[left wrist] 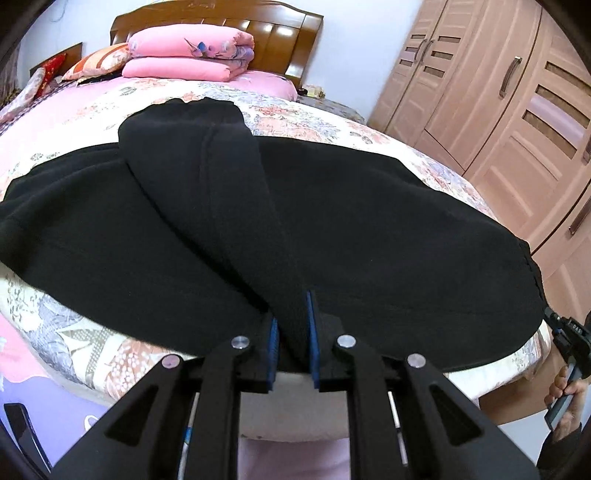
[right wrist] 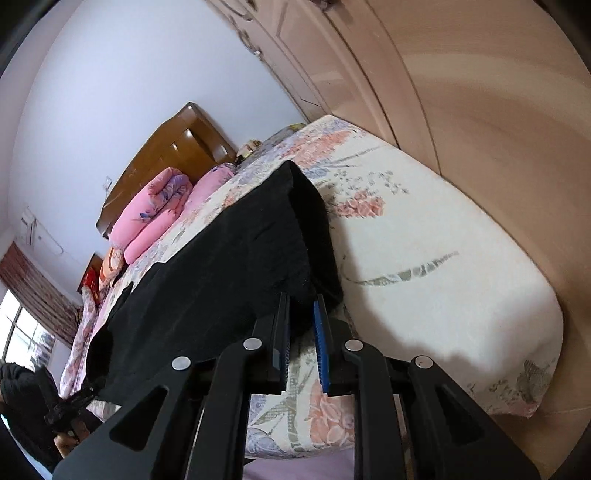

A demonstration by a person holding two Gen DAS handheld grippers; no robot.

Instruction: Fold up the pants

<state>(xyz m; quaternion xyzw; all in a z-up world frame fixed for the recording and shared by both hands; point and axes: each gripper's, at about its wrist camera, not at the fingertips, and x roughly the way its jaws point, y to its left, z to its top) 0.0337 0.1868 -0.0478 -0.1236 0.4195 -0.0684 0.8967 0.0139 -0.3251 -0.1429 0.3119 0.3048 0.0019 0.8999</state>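
Note:
Black pants (left wrist: 369, 221) lie spread across the foot of a flowered bed (left wrist: 110, 350). A raised fold of them runs away from my left gripper (left wrist: 291, 310), which is shut on the near end of that fold between its blue pads. In the right wrist view the pants (right wrist: 221, 258) reach the bed's corner, and my right gripper (right wrist: 301, 299) is shut on their fuzzy black edge just above the sheet (right wrist: 424, 277). The right gripper (left wrist: 561, 332) also shows at the far right of the left wrist view, held by a hand (left wrist: 569, 391) at the pants' end.
Folded pink quilts (left wrist: 188, 51) and pillows (left wrist: 96, 61) are stacked at the wooden headboard (left wrist: 221, 22). A tall wooden wardrobe (left wrist: 498, 110) stands close along the bed's right side. A person in black (right wrist: 22, 398) is at the left, below a window (right wrist: 22, 332).

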